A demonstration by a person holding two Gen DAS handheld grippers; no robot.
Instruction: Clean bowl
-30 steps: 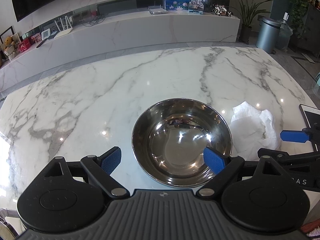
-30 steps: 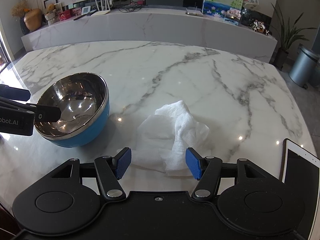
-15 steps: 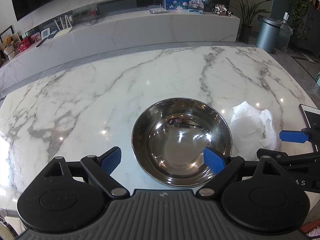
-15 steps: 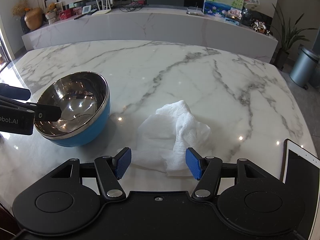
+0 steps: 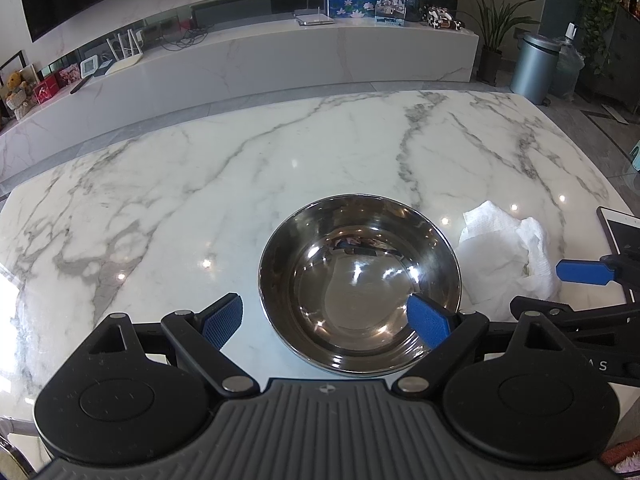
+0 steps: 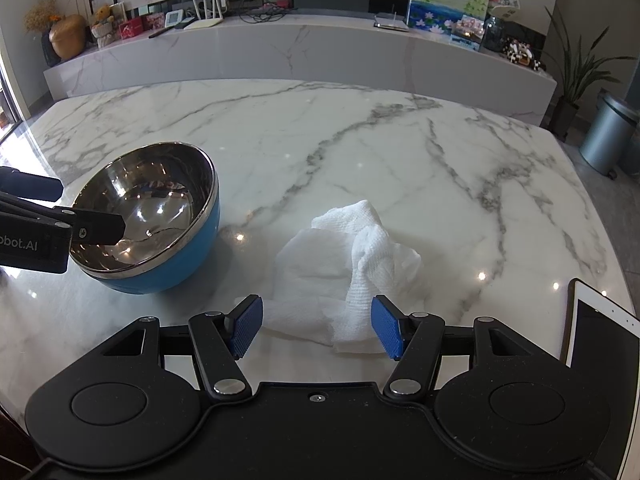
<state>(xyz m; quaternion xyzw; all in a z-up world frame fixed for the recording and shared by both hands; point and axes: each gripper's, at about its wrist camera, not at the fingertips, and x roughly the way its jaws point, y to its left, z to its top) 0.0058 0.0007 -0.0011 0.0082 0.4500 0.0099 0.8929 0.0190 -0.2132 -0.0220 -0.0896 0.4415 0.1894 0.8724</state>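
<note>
The left gripper stands wide apart, one finger inside the bowl, the other outside its left rim. The right gripper is half open around the near edge of the white cloth, right of the bowl.

table far side free | bowl, cloth, tablet near edge

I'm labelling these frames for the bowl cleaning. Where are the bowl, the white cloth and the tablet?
bowl (image 5: 352,280): left wrist view, shiny inside bottom.
white cloth (image 6: 368,240): right wrist view, bunched-up middle fold.
tablet (image 6: 596,320): right wrist view, white frame by the dark screen.
</note>
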